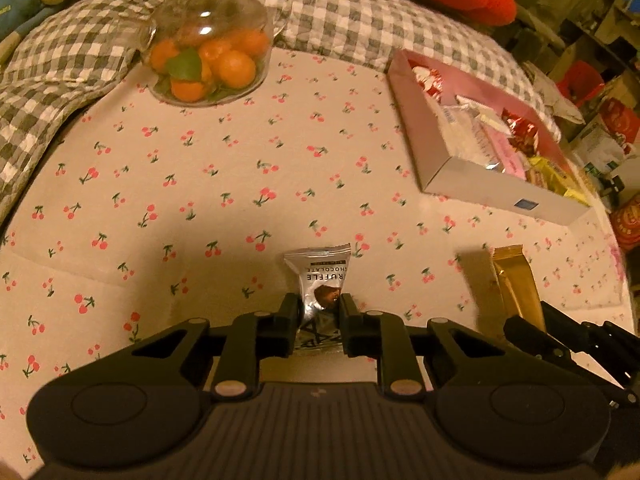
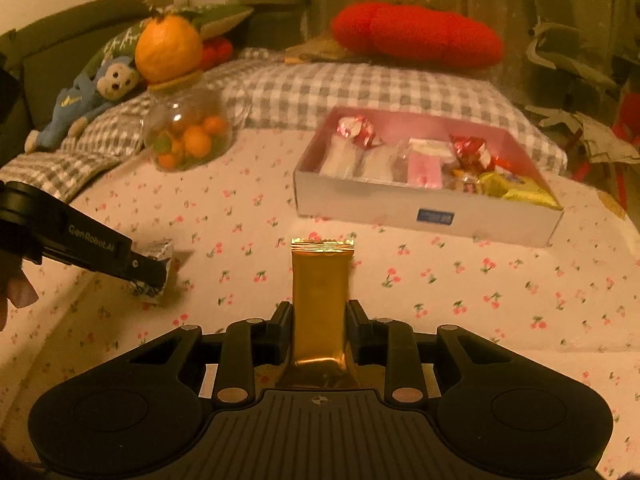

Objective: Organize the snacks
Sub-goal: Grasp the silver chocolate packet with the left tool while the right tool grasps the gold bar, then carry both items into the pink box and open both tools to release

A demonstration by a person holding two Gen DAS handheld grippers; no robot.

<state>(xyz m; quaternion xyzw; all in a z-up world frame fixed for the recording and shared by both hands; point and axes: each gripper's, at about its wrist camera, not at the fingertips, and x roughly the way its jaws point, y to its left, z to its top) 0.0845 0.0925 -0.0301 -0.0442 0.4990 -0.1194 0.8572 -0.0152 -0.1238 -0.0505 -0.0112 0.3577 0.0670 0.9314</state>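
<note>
A silver chocolate truffle packet point(image 1: 320, 280) lies on the cherry-print cloth, and my left gripper point(image 1: 319, 305) is shut on its lower half. In the right wrist view this same packet point(image 2: 158, 254) shows at the left, pinched by the left gripper point(image 2: 150, 276). My right gripper point(image 2: 319, 312) is shut on a gold snack bar point(image 2: 320, 284), which stands up between the fingers. The gold bar point(image 1: 514, 280) also appears at the right of the left wrist view. A grey box with a pink inside point(image 2: 380, 204) holds several wrapped snacks, ahead and to the right.
A glass jar of small oranges point(image 1: 208, 60) with a big orange point(image 2: 168, 48) on its lid stands at the back left. A checked blanket point(image 1: 340, 12), a red cushion point(image 2: 420, 36) and a blue monkey toy point(image 2: 96, 92) lie behind. A hand point(image 2: 16, 292) shows at the left edge.
</note>
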